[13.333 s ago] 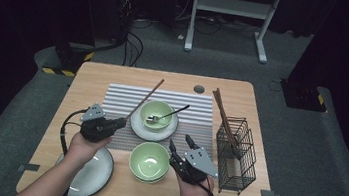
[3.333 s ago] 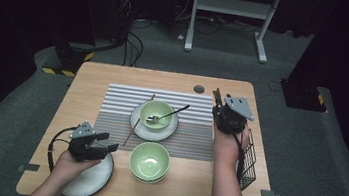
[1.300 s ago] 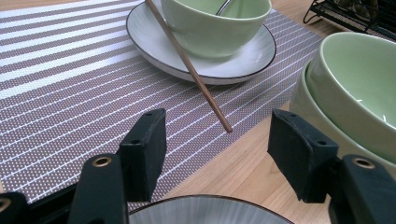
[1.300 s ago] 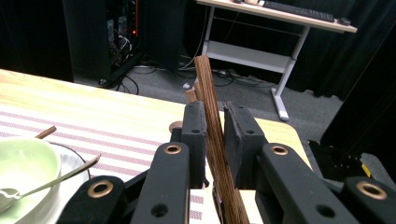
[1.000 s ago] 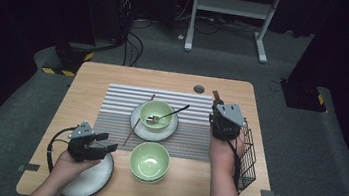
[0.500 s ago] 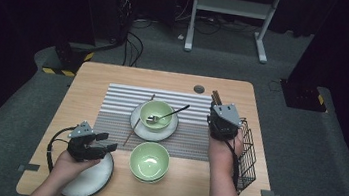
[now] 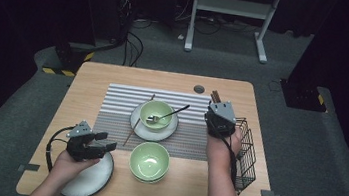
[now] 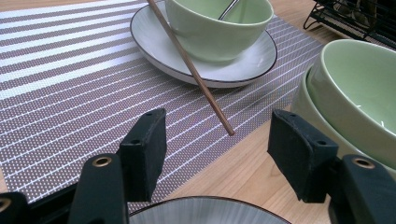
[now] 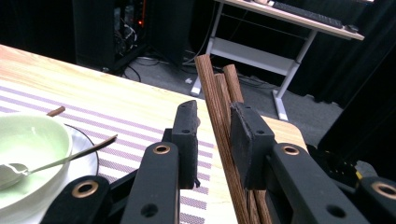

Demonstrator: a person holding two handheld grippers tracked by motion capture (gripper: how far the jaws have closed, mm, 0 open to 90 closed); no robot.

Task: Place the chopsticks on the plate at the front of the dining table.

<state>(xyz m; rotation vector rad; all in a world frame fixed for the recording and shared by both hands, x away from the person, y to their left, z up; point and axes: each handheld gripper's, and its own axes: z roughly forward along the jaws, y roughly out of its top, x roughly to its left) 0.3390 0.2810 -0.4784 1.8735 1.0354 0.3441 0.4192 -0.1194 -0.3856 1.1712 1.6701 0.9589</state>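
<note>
Two claws, one stick each to mind. Left claw (image 7: 106, 141) over the grey plate (image 7: 99, 182), jaws apart, empty. Loose chopstick (image 7: 138, 119) at about 1 o'clock from it on the striped mat (image 7: 116, 103), long axis running 7 to 1, far end propped on the saucer under the spoon bowl (image 7: 156, 113); nearer this hand, probably its pick. Right claw (image 9: 215, 121) at the worktop's 3 o'clock edge, jaws just been opening, loose around the chopstick bundle (image 9: 212, 93). Bundle near upright in the wire basket (image 7: 248, 157), tops tilted toward 11.
</note>
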